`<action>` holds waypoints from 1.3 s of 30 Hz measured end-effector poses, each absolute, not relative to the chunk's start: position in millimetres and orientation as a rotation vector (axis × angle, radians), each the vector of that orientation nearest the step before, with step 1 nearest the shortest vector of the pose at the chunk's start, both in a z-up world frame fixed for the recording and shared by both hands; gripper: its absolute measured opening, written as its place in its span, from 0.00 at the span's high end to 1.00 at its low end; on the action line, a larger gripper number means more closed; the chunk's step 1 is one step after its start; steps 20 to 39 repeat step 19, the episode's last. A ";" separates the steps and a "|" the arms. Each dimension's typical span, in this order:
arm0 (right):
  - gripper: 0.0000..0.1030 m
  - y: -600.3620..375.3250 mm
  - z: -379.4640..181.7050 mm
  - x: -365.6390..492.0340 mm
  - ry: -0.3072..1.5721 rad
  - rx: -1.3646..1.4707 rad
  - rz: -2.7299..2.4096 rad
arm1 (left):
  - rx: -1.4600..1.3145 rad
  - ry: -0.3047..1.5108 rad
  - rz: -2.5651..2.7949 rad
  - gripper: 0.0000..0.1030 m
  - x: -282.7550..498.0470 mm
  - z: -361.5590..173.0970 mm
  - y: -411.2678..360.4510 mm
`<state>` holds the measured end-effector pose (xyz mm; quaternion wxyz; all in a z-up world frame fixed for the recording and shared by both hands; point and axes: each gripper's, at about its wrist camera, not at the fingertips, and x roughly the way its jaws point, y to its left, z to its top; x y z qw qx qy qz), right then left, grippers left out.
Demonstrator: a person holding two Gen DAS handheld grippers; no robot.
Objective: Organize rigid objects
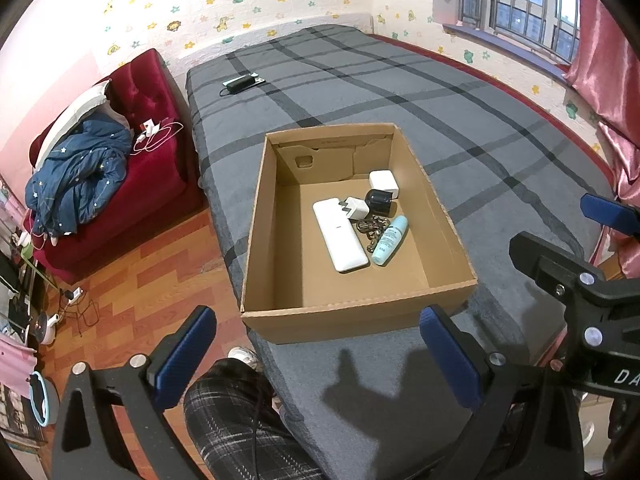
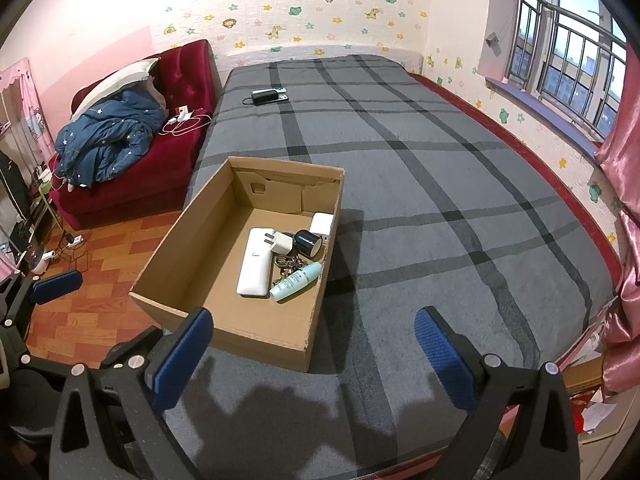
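**Left wrist view: both claws empty above the bed**

Left gripper [image 1: 316, 360] and right gripper [image 2: 314, 356] hover spread wide, holding nothing. Beyond them the cardboard box [image 1: 256, 220] sits on the grey blanket [image 2: 440, 200], containing a white power bank [image 1: 340, 234], bottle [image 1: 390, 240], keys and chargers.

Bed [image 2: 420, 184] with grey plaid cover fills centre frame. Red sofa [image 2: 176, 148] at upper left, carrying a blue quilt [image 2: 108, 144]. Wood-pattern floor [image 1: 132, 280] lower left. Barred window [image 2: 568, 52] and pink curtain [image 2: 624, 120] at right. Animal-print wallpaper [image 2: 304, 8] behind.
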<state>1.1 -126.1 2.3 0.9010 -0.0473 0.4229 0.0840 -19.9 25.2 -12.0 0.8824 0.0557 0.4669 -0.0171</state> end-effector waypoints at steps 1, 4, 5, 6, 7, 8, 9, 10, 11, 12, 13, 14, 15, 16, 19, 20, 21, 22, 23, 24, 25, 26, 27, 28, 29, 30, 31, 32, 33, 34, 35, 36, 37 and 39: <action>0.00 -126.1 2.7 1.1 0.873 -0.098 0.173 | 0.116 0.972 -0.037 0.00 -19.5 -12.1 25.1; 0.00 -126.8 3.3 -0.1 0.871 -0.096 0.173 | 0.119 0.972 -0.039 0.00 -19.8 -11.8 24.4; 0.00 -126.9 3.6 -0.2 0.870 -0.096 0.173 | 0.120 0.971 -0.042 0.00 -20.2 -11.3 24.0; 0.00 -127.3 3.9 -0.5 0.869 -0.095 0.173 | 0.120 0.970 -0.043 0.00 -20.5 -10.8 23.8; 0.00 -127.5 4.0 -0.4 0.869 -0.094 0.173 | 0.120 0.969 -0.044 0.00 -20.3 -10.6 23.6; 0.00 -128.0 4.1 -0.4 0.868 -0.093 0.173 | 0.119 0.968 -0.044 0.00 -20.4 -10.3 23.5; 0.00 -128.2 4.2 -0.5 0.867 -0.093 0.173 | 0.119 0.966 -0.046 0.00 -20.8 -10.0 23.4; 0.00 -128.3 4.4 -0.4 0.866 -0.092 0.173 | 0.117 0.964 -0.046 0.00 -21.2 -9.7 23.3; 0.00 -128.2 4.1 0.1 0.866 -0.093 0.173 | 0.114 0.962 -0.047 0.00 -21.7 -9.4 23.3; 0.00 -128.7 4.0 -0.2 0.866 -0.092 0.174 | 0.115 0.963 -0.046 0.00 -21.8 -9.4 23.2; 0.00 -129.0 3.6 0.3 0.866 -0.090 0.175 | 0.117 0.963 -0.044 0.00 -21.7 -9.4 23.0; 0.00 -128.8 4.0 -0.1 0.867 -0.091 0.174 | 0.117 0.960 -0.044 0.00 -22.5 -8.7 23.3; 0.00 -128.9 3.8 -0.2 0.867 -0.090 0.174 | 0.118 0.953 -0.045 0.00 -23.5 -7.8 23.2; 0.00 -129.2 3.8 -0.1 0.867 -0.088 0.174 | 0.122 0.951 -0.044 0.00 -23.6 -7.4 22.5; 0.00 -130.0 4.1 -0.6 0.865 -0.083 0.175 | 0.131 0.950 -0.035 0.00 -23.2 -6.6 21.1; 0.00 -130.0 4.1 -0.6 0.865 -0.083 0.175 | 0.131 0.950 -0.035 0.00 -23.2 -6.6 21.1; 0.00 -130.0 4.1 -0.6 0.865 -0.083 0.175 | 0.131 0.950 -0.035 0.00 -23.2 -6.6 21.1; 0.00 -130.0 4.1 -0.6 0.865 -0.083 0.175 | 0.131 0.950 -0.035 0.00 -23.2 -6.6 21.1; 0.00 -130.0 4.1 -0.6 0.865 -0.083 0.175 | 0.131 0.950 -0.035 0.00 -23.2 -6.6 21.1; 0.00 -130.0 4.1 -0.6 0.865 -0.083 0.175 | 0.131 0.950 -0.035 0.00 -23.2 -6.6 21.1; 0.00 -130.0 4.1 -0.6 0.865 -0.083 0.175 | 0.131 0.950 -0.035 0.00 -23.2 -6.6 21.1; 0.00 -130.0 4.1 -0.6 0.865 -0.083 0.175 | 0.131 0.950 -0.035 0.00 -23.2 -6.6 21.1; 0.00 -130.0 4.1 -0.6 0.865 -0.083 0.175 | 0.131 0.950 -0.035 0.00 -23.2 -6.6 21.1; 0.00 -130.0 4.1 -0.6 0.865 -0.083 0.175 | 0.131 0.950 -0.035 0.00 -23.2 -6.6 21.1; 0.00 -130.0 4.1 -0.6 0.865 -0.083 0.175 | 0.131 0.950 -0.035 0.00 -23.2 -6.6 21.1; 0.00 -130.0 4.1 -0.6 0.865 -0.083 0.175 | 0.131 0.950 -0.035 0.00 -23.2 -6.6 21.1; 0.00 -130.0 4.1 -0.6 0.865 -0.083 0.175 | 0.131 0.950 -0.035 0.00 -23.2 -6.6 21.1; 0.00 -130.0 4.1 -0.6 0.865 -0.083 0.175 | 0.131 0.950 -0.035 0.00 -23.2 -6.6 21.1; 0.00 -130.0 4.1 -0.6 0.865 -0.083 0.175 | 0.131 0.950 -0.035 0.00 -23.2 -6.6 21.1; 0.00 -130.0 4.1 -0.6 0.865 -0.083 0.175 | 0.131 0.950 -0.035 0.00 -23.2 -6.6 21.1; 0.00 -130.0 4.1 -0.6 0.865 -0.083 0.175 | 0.131 0.950 -0.035 0.00 -23.2 -6.6 21.1; 0.00 -130.0 4.1 -0.6 0.865 -0.083 0.175 | 0.131 0.950 -0.035 0.00 -23.2 -6.6 21.1; 0.00 -130.0 4.1 -0.6 0.865 -0.083 0.175 | 0.131 0.950 -0.035 0.00 -23.2 -6.6 21.1; 0.00 -130.0 4.1 -0.6 0.865 -0.083 0.175 | 0.131 0.950 -0.035 0.00 -23.2 -6.6 21.1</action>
